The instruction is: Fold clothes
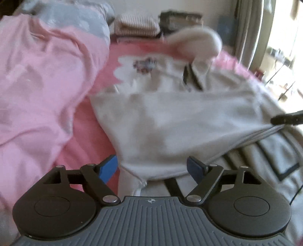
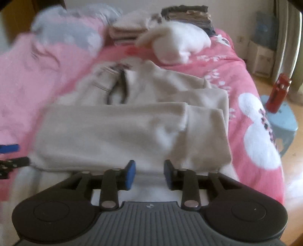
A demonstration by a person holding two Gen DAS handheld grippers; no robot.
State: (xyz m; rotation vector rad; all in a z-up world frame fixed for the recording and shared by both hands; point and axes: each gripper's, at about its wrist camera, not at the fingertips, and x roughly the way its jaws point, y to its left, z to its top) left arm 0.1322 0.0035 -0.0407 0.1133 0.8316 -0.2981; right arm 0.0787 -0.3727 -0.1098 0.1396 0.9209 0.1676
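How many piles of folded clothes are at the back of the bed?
2: a light striped pile on the left, a dark pile right of it. The white bundle may hide more.

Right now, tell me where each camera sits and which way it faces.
Left wrist: on the left gripper, angled down over the bed at the beige garment and a pink quilt; its own open blue fingers show, and the right gripper's tip at the right edge.
Right wrist: on the right gripper, angled down along the bed; own parted fingers show, the left gripper at the left edge; a red bottle stands on a blue stool.
Shared: the garment, folded piles at the headboard, a white pillow.
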